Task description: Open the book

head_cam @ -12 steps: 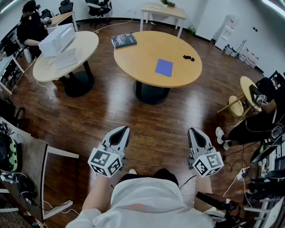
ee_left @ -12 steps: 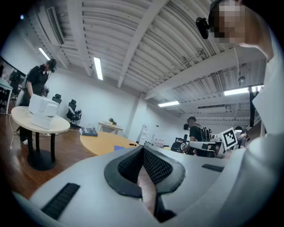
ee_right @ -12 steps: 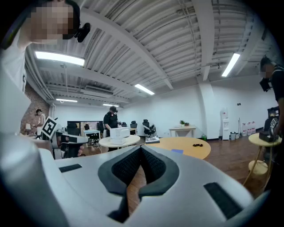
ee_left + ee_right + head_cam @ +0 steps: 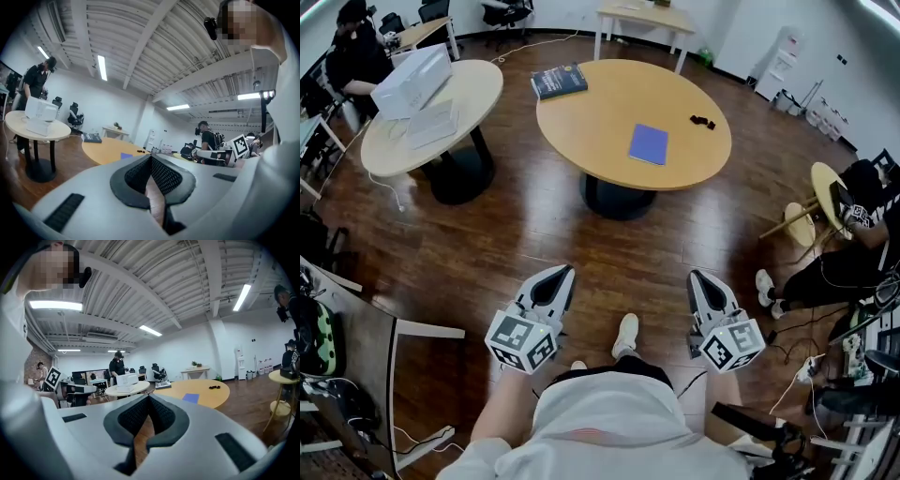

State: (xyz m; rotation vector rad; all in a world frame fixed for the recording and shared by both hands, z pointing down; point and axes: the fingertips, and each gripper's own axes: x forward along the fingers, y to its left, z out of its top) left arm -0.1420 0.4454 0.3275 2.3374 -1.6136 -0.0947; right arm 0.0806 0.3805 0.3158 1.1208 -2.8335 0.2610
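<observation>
Head view: flat blue book (image 4: 649, 144) lies on round tan table (image 4: 598, 111).

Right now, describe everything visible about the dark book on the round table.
The dark blue book is closed, lying flat, cover up, with light print too small to read. It sits at the far left edge of the tan round table, well apart from the thin blue notebook. Only the tabletop touches it.
</observation>
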